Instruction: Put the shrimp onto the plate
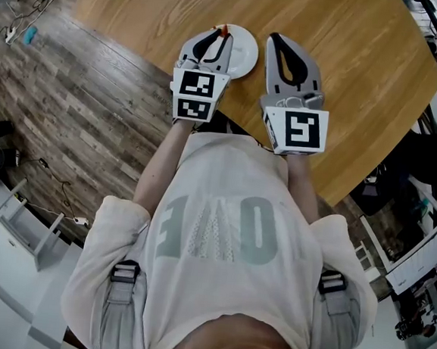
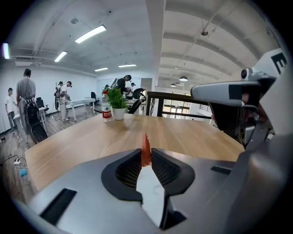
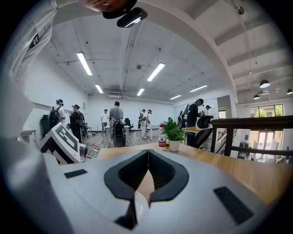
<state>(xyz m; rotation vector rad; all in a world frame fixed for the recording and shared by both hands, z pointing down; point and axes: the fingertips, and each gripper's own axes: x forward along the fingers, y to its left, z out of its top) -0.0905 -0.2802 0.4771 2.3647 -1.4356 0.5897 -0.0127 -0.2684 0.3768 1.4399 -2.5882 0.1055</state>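
Observation:
An orange-red shrimp (image 2: 145, 148) stands upright, pinched between the tips of my left gripper (image 2: 145, 157), which is shut on it. In the head view the shrimp (image 1: 224, 31) sits at the tip of the left gripper (image 1: 219, 33), over the left part of the small white plate (image 1: 244, 54) on the wooden table (image 1: 349, 75). The plate (image 2: 151, 192) shows white below the left jaws. My right gripper (image 1: 274, 38) hangs just right of the plate, shut and holding nothing. In its own view the right gripper (image 3: 148, 155) has its jaws closed together.
A potted plant (image 2: 118, 103) and a red-labelled bottle (image 2: 106, 112) stand at the table's far end, and the right gripper view shows the same plant (image 3: 173, 132). Several people stand by desks in the background. The table's rounded edge runs close to my body.

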